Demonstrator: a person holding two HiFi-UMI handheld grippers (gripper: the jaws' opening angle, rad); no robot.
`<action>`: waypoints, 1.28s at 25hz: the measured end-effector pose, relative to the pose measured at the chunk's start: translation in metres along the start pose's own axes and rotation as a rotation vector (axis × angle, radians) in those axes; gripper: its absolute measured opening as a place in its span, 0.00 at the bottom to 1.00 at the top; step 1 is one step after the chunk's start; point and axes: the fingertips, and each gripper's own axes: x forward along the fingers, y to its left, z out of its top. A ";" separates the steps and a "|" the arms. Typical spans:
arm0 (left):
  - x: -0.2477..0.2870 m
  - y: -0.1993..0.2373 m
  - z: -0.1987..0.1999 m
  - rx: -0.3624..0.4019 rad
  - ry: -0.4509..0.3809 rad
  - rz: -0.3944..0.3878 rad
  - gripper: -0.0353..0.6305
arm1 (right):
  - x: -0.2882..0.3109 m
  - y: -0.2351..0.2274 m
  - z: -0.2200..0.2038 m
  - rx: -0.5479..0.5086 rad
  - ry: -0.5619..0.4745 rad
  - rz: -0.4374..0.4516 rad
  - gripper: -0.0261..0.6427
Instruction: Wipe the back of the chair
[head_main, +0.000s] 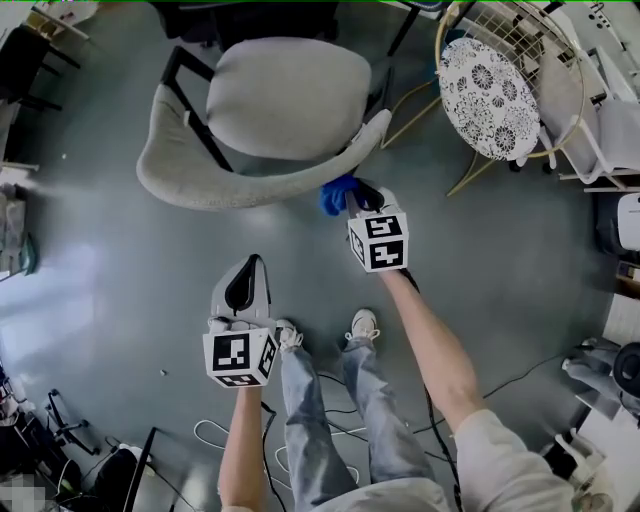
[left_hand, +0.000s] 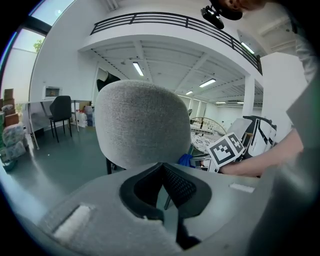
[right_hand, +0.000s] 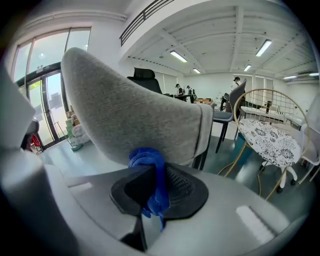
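Left gripper (head_main: 246, 284), nearest, hangs short of the grey fabric chair (head_main: 215, 190) with its curved backrest. The likely risk is that a wipe started at the backrest's right end slides off that edge and bare jaws scrape the upholstery. The left jaws are together and empty. The right gripper (head_main: 362, 196) is clamped on a bunched blue cloth (head_main: 336, 194) lying against the fabric.

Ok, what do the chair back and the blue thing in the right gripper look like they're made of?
Chair back: grey woven upholstery fabric, matte, with a fine heathered weave showing. Blue cloth: soft textile, possibly microfibre. It bunches and folds limply where the right gripper pinches it.
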 end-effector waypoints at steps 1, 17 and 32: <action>0.003 -0.002 0.001 0.002 0.001 0.001 0.05 | 0.000 -0.008 0.001 0.002 -0.002 -0.007 0.10; 0.027 -0.012 0.018 0.017 0.004 0.028 0.05 | 0.005 -0.090 0.018 0.034 -0.013 -0.089 0.10; 0.014 -0.028 0.042 0.057 -0.021 -0.026 0.05 | -0.091 -0.060 0.033 0.031 -0.122 -0.073 0.10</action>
